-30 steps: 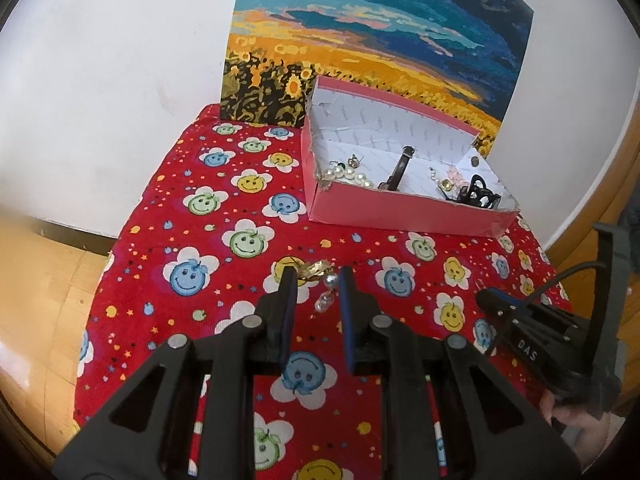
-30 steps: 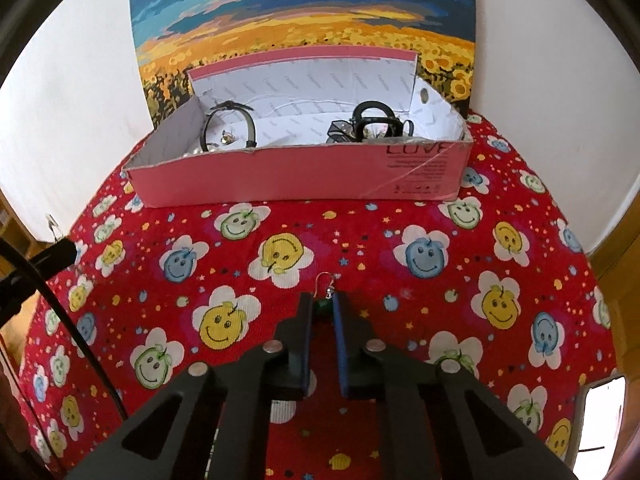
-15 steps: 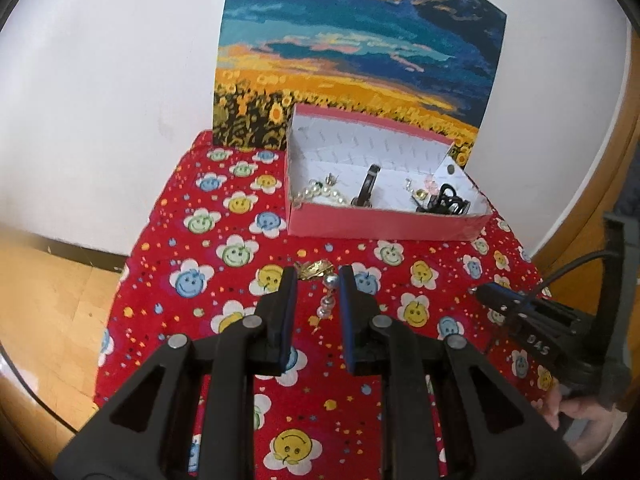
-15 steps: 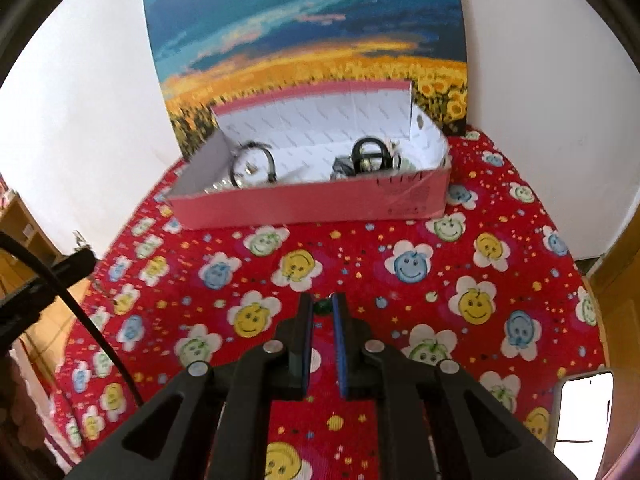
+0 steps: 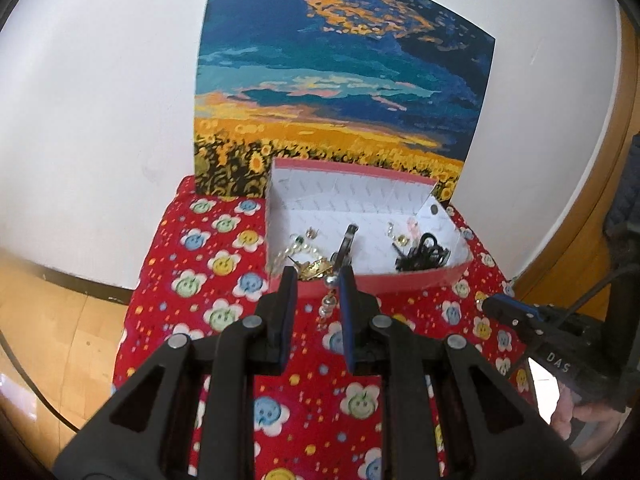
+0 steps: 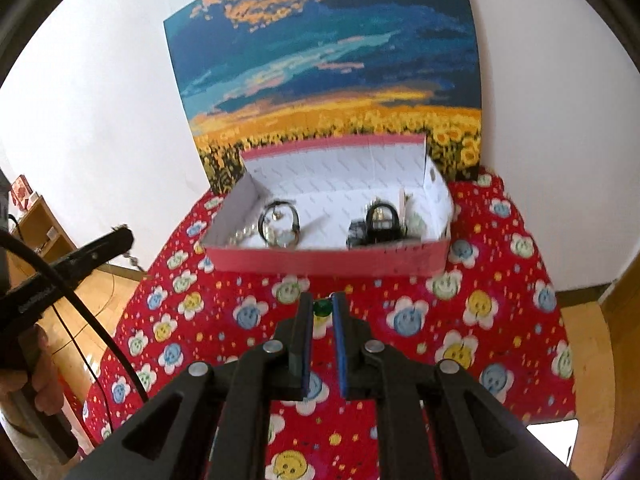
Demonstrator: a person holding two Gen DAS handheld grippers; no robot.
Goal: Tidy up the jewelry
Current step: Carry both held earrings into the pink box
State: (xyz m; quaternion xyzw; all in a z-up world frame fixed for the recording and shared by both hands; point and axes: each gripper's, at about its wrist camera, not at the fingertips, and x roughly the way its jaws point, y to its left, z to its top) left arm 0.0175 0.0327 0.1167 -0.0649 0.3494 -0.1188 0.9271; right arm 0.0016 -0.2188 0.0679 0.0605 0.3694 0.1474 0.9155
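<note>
Nearest in the left wrist view, the left gripper is clamped on a beaded earring: a silver bead sits between the tips, gold leaves stick out past them and small beads dangle below. In the right wrist view the right gripper is pinched almost fully closed on a green earring, just visible at its tips. Both pieces hang in the air above the red smiley cloth on the tabletop.

Beyond them stands the pink box, open, already holding pearls, a watch and black pieces. Behind it a sunflower painting leans on the wall.

The step in hand looks like carrying both earrings to the box. Next, each gripper likely needs to travel forward over the near wall, then release above bare floor inside without snagging the dangling beads on the rim.

Compared with a second ago, both grippers are higher: the cloth looks farther below, more of the box interior shows, and the grip on each earring is unchanged.
</note>
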